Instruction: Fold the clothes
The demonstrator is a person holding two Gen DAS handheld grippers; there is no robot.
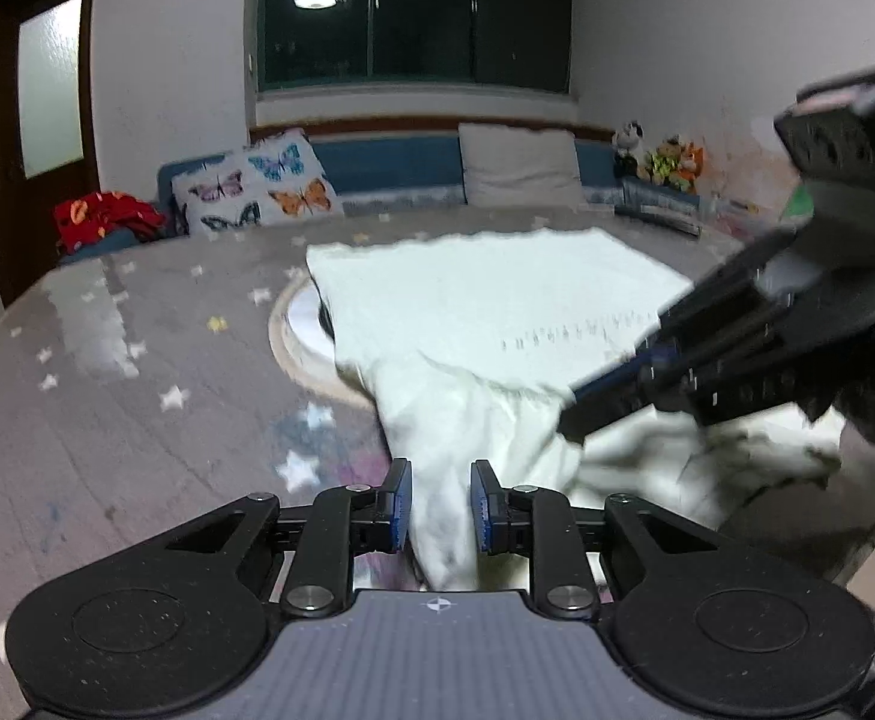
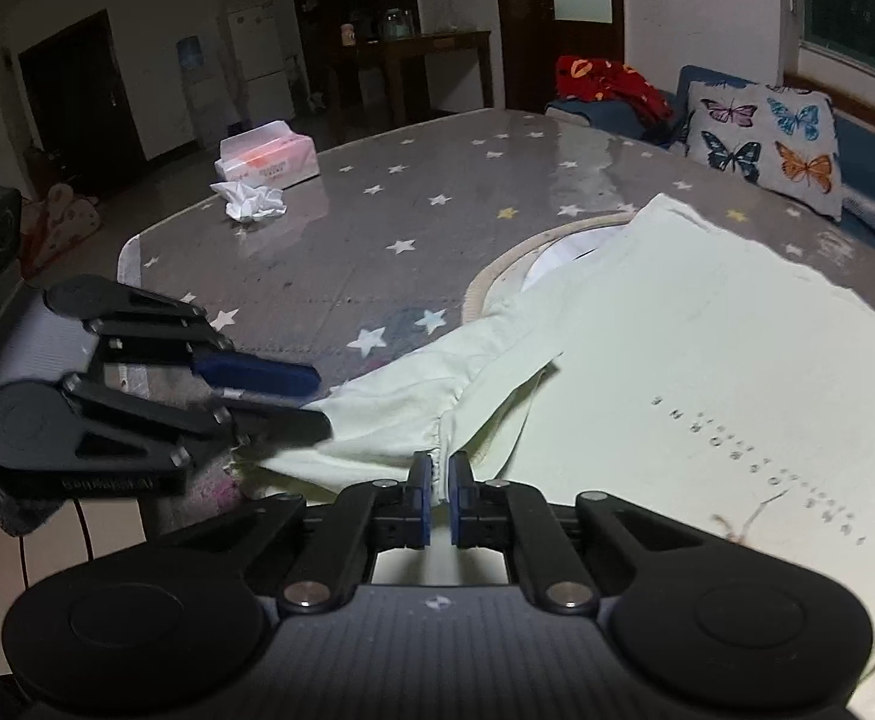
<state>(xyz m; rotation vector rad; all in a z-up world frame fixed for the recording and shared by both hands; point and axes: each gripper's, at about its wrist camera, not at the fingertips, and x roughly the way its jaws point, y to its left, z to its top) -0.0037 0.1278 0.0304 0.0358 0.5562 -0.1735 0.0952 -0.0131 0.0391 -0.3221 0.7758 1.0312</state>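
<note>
**Two grips on one sleeve, and a thin hold that could give**

The pale green garment (image 2: pixel 677 360) lies spread across the star-patterned table (image 2: pixel 377 210), its body filling the right half of the right wrist view and its sleeve running down toward the lower left. Both tools have hold of that sleeve.

The risk I'd judge highest is at the right gripper (image 2: pixel 440 477): it is clenched on just a thin pinched ridge of cloth at the sleeve seam, low in the centre of its own frame. A sharp pull could slide that ridge out. The left gripper (image 2: pixel 293 402) grasps the sleeve end at the left of the same view; in its own camera a thick bunch of fabric sits between its blue pads (image 1: pixel 398 504), which look to press on it, though the jaws stand partly apart around the bulk. If the two pull in different directions, the sleeve may twist or drag the flat body out of true, spoiling the fold.

Both tools tip downward toward the table, the right more steeply, coming in over the near edge.
</note>
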